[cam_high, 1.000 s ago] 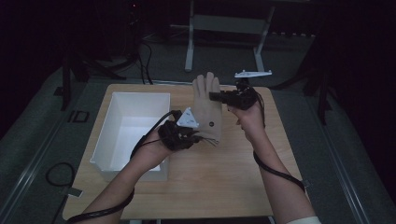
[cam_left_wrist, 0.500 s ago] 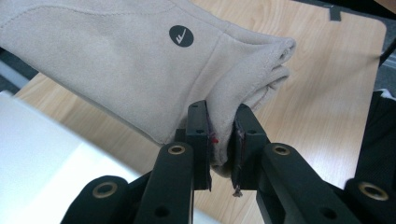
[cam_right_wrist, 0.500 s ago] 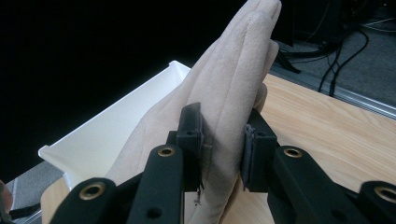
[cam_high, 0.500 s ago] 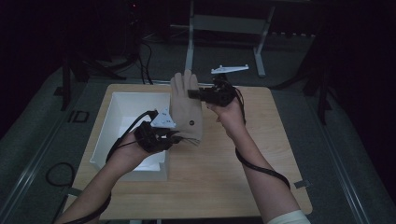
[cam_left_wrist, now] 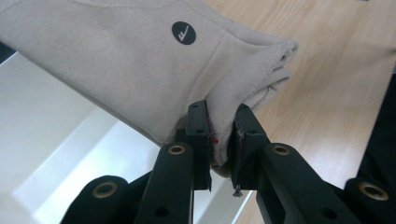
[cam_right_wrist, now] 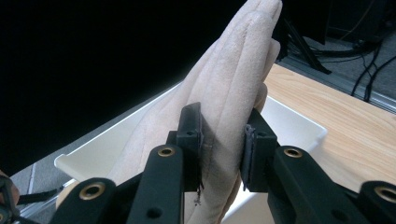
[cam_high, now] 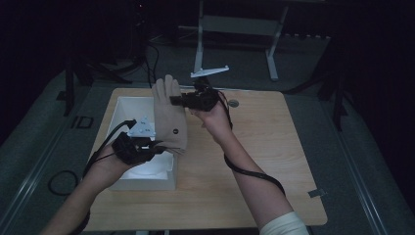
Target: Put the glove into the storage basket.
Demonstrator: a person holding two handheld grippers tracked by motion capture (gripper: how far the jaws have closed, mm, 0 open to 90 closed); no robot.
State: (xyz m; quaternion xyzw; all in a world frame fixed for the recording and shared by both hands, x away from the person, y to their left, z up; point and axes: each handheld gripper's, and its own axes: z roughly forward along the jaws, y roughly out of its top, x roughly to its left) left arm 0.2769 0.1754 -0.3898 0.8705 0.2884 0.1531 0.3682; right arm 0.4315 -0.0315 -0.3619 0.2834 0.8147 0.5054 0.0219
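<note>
Two tongs: my left tongs and my right tongs are both clamped on one beige glove, held up between them above the counter.
Left tongs: in the left gripper view my left tongs pinch the bunched cuff edge of the glove; the fleece is squeezed tight between the two black pads.
Right tongs: in the right gripper view my right tongs grip the glove across its finger part, the padded fingers running up and away from the pads.
Glove position: it hangs in the air, fingers toward the far side, cuff toward me, over the near right edge of the white bin.
Label: a small round dark patch sits on the back of the glove near the cuff, with a pale tick-like mark in it; I can read no letters there.
Bin: open-topped and white, standing on the left part of the counter.
</note>
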